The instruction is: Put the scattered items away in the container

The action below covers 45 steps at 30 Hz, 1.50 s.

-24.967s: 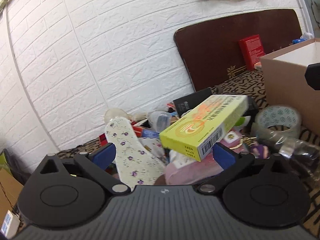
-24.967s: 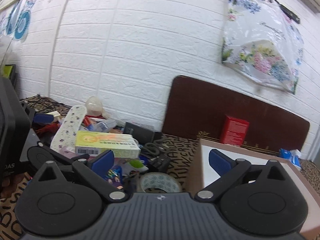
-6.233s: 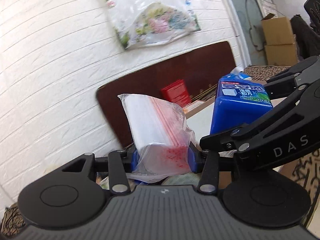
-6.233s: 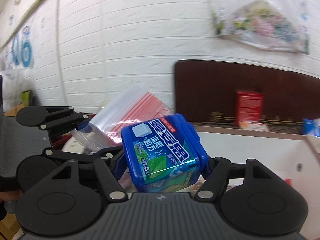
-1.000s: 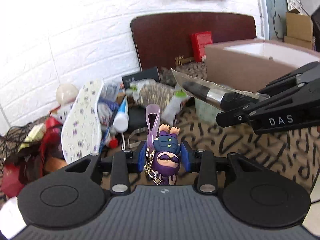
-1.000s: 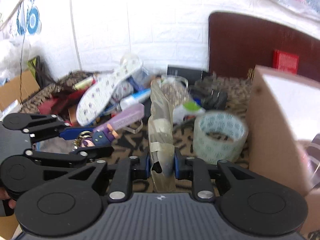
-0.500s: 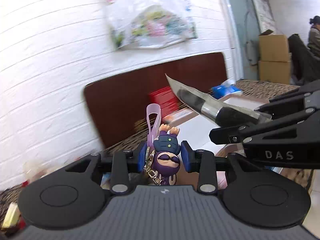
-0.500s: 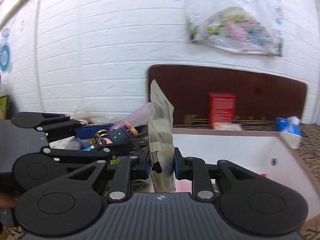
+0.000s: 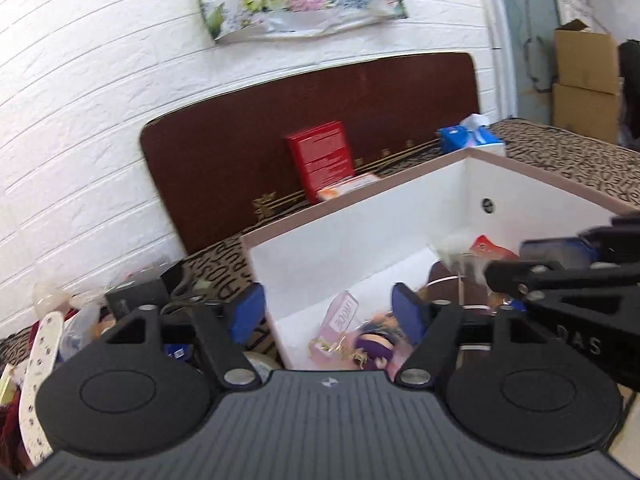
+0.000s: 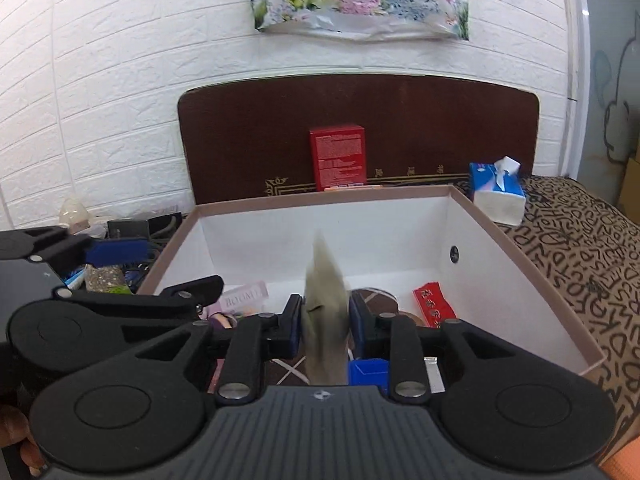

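Note:
The container is a cardboard box [image 9: 360, 224] with white inner walls, also in the right wrist view [image 10: 320, 200]. My left gripper [image 9: 328, 312] is open over its left end. The purple keychain figure [image 9: 372, 346] lies inside the box below it, beside a pink packet [image 9: 344, 318]. My right gripper [image 10: 325, 328] hangs over the box. Its jaws stand slightly apart around a blurred clear sleeve holding a dark brush [image 10: 324, 312]; whether they grip it I cannot tell. A red packet [image 10: 434, 306] and a blue box [image 10: 366, 372] lie in the box.
Scattered items lie left of the box: a floral insole [image 9: 42, 356], a black box [image 9: 136, 292], a bulb [image 9: 48, 292]. Behind stand a dark wooden board [image 10: 360, 120], a red carton [image 10: 338, 156] and a tissue pack [image 10: 498, 192]. Brown cartons [image 9: 584, 80] stack at far right.
My left gripper has opened and the keychain figure has dropped into the box. Both grippers have moved forward over the box. The right jaws have parted slightly around the sleeve.

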Each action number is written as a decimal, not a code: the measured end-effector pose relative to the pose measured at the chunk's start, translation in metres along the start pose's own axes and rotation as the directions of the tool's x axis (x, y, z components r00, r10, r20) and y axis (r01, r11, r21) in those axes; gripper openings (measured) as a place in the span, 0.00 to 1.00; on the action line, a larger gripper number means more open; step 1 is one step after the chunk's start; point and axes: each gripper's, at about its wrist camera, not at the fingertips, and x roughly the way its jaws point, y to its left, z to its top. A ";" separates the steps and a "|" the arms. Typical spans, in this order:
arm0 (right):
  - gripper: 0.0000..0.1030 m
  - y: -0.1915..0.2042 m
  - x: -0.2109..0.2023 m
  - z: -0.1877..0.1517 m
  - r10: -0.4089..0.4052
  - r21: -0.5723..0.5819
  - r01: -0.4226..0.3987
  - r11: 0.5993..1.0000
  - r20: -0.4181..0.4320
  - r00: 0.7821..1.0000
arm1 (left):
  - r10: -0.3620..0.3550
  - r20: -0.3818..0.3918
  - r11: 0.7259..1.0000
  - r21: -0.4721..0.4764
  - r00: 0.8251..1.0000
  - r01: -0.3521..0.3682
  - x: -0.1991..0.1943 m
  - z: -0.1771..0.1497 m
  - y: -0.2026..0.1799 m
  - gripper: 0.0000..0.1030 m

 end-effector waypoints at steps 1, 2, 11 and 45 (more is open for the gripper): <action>0.35 -0.001 0.000 -0.002 -0.011 0.010 0.011 1.000 -0.001 1.000 | 0.009 -0.010 1.000 -0.015 1.000 -0.009 0.001 0.001 0.001 0.76; 0.46 -0.001 0.000 -0.004 -0.025 0.016 0.025 1.000 0.001 1.000 | 0.015 -0.021 0.999 -0.030 1.000 -0.015 0.000 0.002 0.003 0.78; 0.99 -0.002 -0.017 -0.021 -0.134 0.085 0.129 0.988 0.056 0.989 | 0.073 -0.068 0.991 -0.109 0.995 -0.080 -0.012 -0.004 0.008 1.00; 1.00 -0.010 -0.059 -0.042 -0.160 0.045 0.155 0.987 0.124 0.979 | 0.153 -0.004 0.975 -0.165 0.988 -0.151 -0.035 -0.015 -0.010 1.00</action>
